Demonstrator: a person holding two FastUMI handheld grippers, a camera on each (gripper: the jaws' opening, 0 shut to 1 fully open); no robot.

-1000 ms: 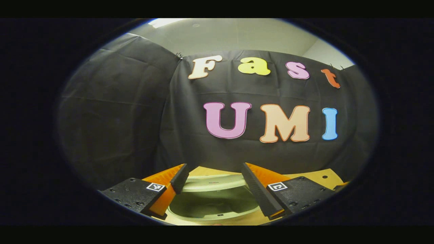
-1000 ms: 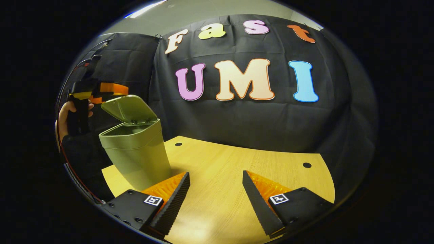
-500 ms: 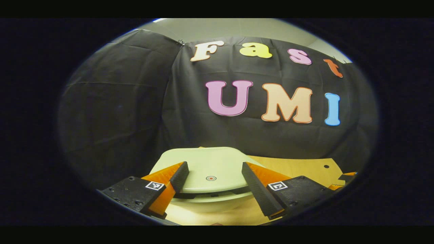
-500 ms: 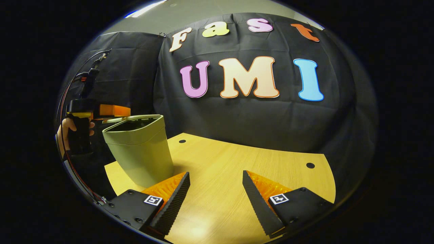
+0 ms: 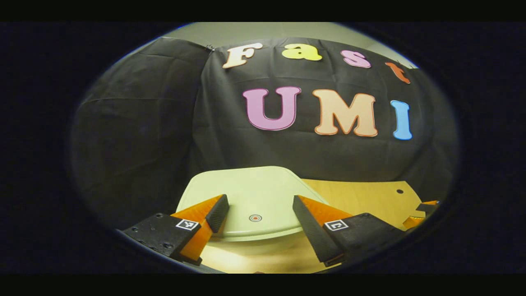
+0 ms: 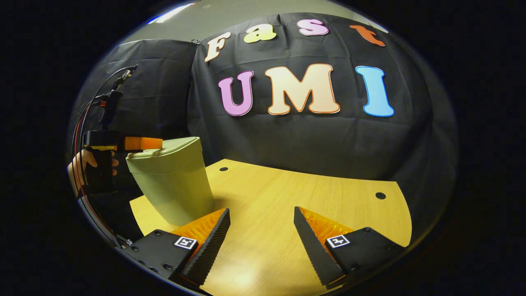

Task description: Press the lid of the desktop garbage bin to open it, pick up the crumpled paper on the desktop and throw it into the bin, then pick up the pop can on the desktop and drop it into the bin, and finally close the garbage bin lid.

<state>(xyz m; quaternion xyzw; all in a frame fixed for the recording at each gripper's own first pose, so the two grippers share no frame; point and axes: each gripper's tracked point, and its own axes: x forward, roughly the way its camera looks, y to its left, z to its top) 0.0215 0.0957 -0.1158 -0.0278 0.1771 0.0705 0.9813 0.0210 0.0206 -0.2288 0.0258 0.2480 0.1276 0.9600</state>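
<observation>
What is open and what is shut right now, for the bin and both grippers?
Green plastic desktop garbage bin: upright on the wooden table.
Green bin lid: down, shut.
Left gripper: open, over the lid, holding nothing.
Right gripper: open, empty, above the table.

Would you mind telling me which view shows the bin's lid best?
The left gripper view: the lid lies close below the open left gripper, its top and small round mark plain. The right gripper view shows it from the side, atop the bin, farther off.
</observation>
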